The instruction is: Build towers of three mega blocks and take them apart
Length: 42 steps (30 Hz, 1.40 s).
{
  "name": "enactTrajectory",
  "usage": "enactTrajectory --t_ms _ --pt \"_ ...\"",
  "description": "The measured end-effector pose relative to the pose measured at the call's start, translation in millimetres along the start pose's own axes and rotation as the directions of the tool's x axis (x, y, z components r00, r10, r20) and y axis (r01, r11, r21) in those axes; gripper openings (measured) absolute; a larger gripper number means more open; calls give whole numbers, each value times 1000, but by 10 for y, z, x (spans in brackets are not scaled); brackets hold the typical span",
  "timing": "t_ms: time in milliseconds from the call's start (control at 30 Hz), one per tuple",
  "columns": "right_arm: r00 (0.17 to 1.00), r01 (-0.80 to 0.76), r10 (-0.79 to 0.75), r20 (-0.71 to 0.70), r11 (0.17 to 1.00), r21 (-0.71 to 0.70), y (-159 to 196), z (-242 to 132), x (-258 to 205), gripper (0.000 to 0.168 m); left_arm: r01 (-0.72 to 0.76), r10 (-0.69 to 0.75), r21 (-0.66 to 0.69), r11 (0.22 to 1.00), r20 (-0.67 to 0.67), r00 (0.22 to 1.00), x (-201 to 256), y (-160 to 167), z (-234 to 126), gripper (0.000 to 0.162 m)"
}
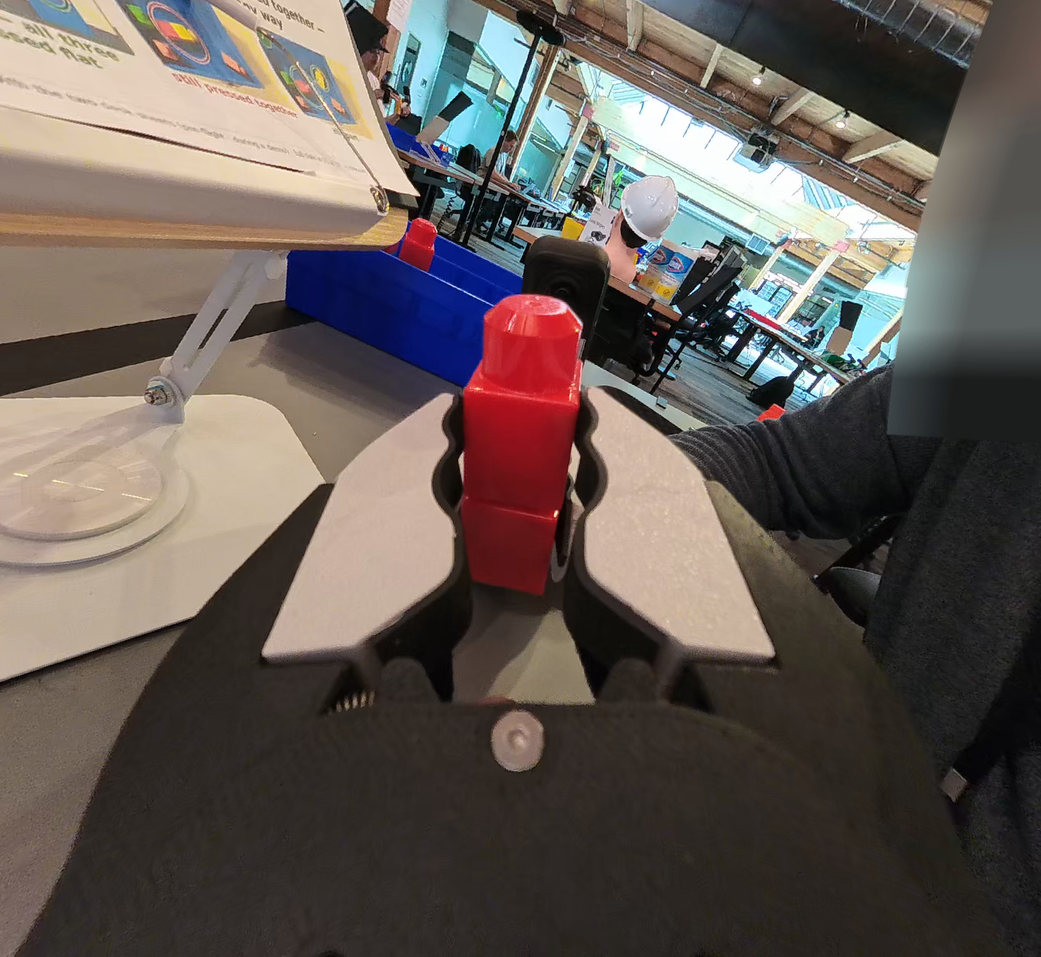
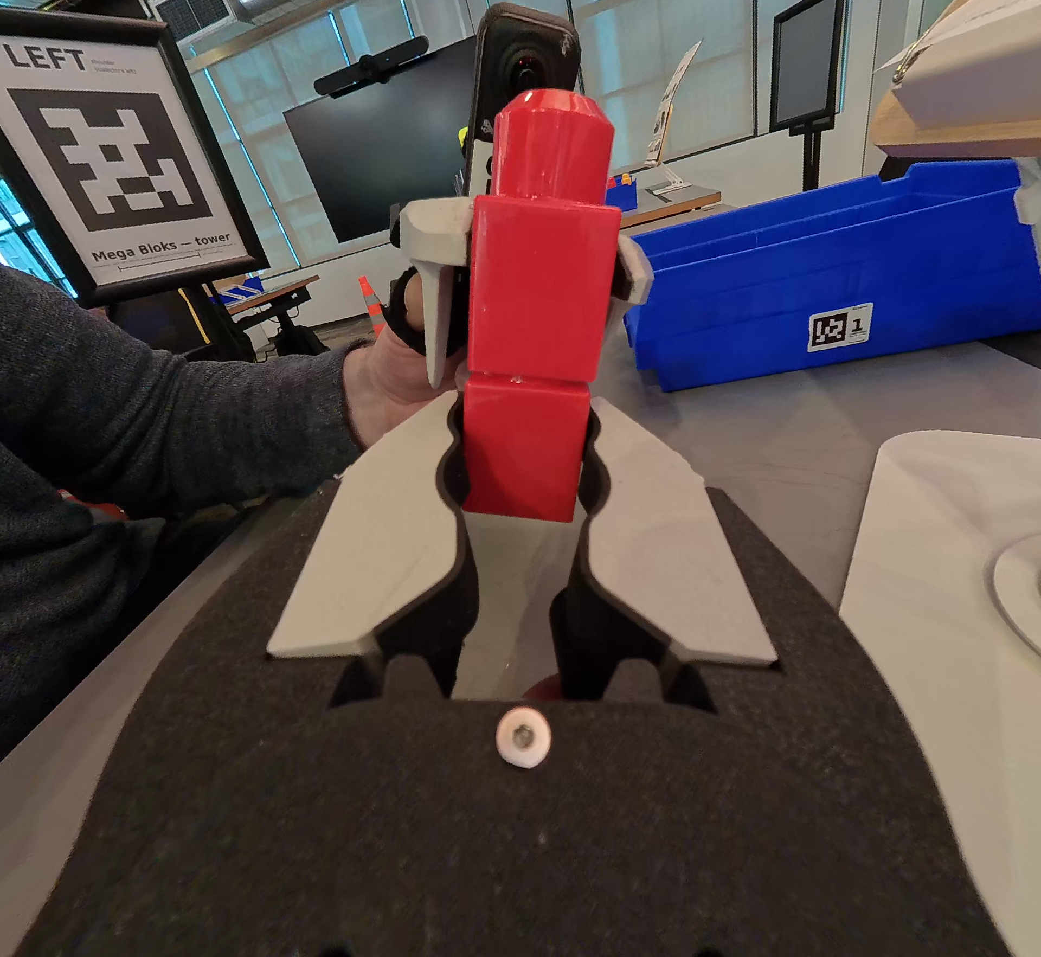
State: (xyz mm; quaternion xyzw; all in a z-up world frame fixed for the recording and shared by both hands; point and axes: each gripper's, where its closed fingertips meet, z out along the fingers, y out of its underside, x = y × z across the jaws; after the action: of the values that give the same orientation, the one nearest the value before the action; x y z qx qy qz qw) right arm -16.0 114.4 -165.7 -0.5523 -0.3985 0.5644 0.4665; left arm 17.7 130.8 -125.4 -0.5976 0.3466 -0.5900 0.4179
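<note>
Two red blocks are joined into one stack and held in the air over the grey table. My left gripper is shut on the upper red block, whose stud points up. The lower red block hangs below it. In the right wrist view my right gripper is shut on the lower red block. There the left gripper clamps the upper red block from the far side. Another red block stands in the blue bin.
The blue bin sits at the back of the table. A white stand holds a tilted instruction sheet beside it. A framed sign stands to the left. A person's dark sleeve reaches in.
</note>
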Motion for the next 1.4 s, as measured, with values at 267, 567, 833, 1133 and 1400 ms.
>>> enactTrajectory --t_ms 267,567,833,1133,1400 --pt "1000 -2 2 2 1000 -7 11 2 -4 36 -35 36 -29 999 14 999 2 27 23 38" --pt "1000 -1 2 9 1000 -18 26 9 -14 35 -50 50 -42 998 2 999 10 62 23 37" --pt "1000 0 1 17 999 -34 48 20 -27 35 -73 71 -87 994 -18 997 23 97 3 37" --pt "1000 -15 16 22 1000 -27 40 7 -18 35 -80 77 -106 991 -28 997 12 119 -45 37" --pt "1000 -13 14 23 999 -32 45 11 -23 35 -84 81 -115 990 -32 996 13 134 -66 36"
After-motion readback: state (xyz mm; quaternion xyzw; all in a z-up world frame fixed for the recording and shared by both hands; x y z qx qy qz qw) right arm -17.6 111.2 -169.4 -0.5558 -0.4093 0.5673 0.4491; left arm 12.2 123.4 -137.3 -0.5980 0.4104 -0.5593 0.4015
